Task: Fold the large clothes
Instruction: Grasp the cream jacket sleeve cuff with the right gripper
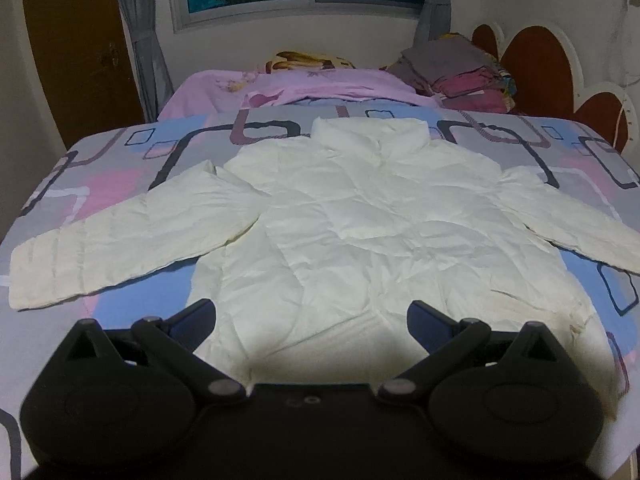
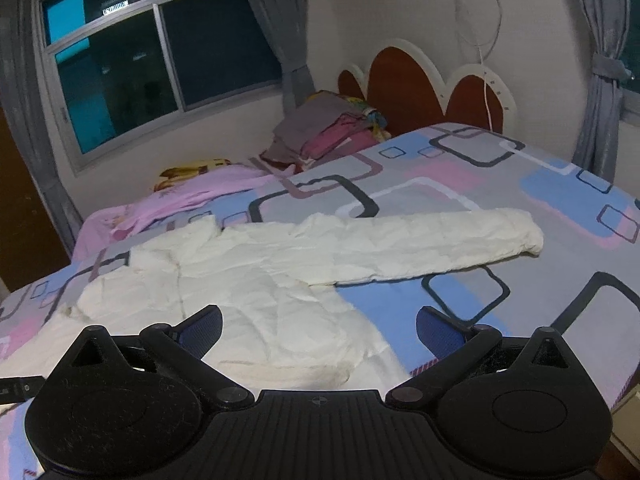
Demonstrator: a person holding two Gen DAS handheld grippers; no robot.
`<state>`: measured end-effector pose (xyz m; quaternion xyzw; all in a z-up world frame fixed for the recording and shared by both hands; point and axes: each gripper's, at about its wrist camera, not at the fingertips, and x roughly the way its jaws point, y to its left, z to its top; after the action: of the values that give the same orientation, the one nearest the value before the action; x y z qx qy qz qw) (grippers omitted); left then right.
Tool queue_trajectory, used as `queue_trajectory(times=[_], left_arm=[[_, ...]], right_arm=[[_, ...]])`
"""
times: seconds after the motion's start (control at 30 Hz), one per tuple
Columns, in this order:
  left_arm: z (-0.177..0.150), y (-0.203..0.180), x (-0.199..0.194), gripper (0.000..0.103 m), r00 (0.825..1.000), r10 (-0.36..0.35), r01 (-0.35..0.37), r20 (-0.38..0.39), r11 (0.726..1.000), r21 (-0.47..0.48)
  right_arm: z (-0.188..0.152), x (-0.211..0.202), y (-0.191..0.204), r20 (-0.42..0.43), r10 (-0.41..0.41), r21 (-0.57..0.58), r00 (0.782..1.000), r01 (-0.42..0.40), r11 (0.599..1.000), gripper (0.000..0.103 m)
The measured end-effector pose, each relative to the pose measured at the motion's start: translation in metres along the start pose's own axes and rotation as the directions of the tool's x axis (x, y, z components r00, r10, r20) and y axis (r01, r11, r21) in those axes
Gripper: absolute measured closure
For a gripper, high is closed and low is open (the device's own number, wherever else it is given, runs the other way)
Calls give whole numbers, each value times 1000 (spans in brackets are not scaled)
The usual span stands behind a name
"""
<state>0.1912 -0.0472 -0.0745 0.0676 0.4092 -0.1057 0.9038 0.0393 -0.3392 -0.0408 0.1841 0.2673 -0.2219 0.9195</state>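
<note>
Where the bed [image 1: 120,148] carries its grey, pink and blue patterned cover, one cream padded jacket [image 1: 360,216] lies spread flat, collar at the far end, both sleeves out to the sides.

- Left gripper [image 1: 312,326]: released, jaws wide apart, holding nothing; it hovers over the jacket's near hem, with the body of the garment straight ahead of it.
- Right gripper [image 2: 320,330]: released, jaws wide apart, holding nothing; the jacket's [image 2: 248,280] hem corner sits between and just ahead of its fingers, and one sleeve [image 2: 440,244] runs ahead and off to its right.
- Pile of folded clothes [image 2: 328,132]: far ahead, by the headboard [image 2: 404,80].
- Pink bedding [image 1: 320,88]: beyond the jacket's collar.
- Window [image 2: 152,64] with grey curtains [image 2: 284,32]: on the far wall, dark outside.
</note>
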Motion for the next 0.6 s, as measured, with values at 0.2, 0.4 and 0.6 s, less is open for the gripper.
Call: queue_trajectory(times=[0.2,0.4,0.6], left_arm=[[14,-18,27,1,999,35,-36,-17,999,-32],[29,-49,53,2,996,79,-81,-37,995,-65],[40,-81,75,2,992,113,-117,-56,990,-79]], right_arm=[[17,47,-39,-14,-27,16,1000,27,1000,1],[36,100,-98,-40,-67,49,997,69,996,1],[45,148,-168,-101,-124,118,987,136,984,37]])
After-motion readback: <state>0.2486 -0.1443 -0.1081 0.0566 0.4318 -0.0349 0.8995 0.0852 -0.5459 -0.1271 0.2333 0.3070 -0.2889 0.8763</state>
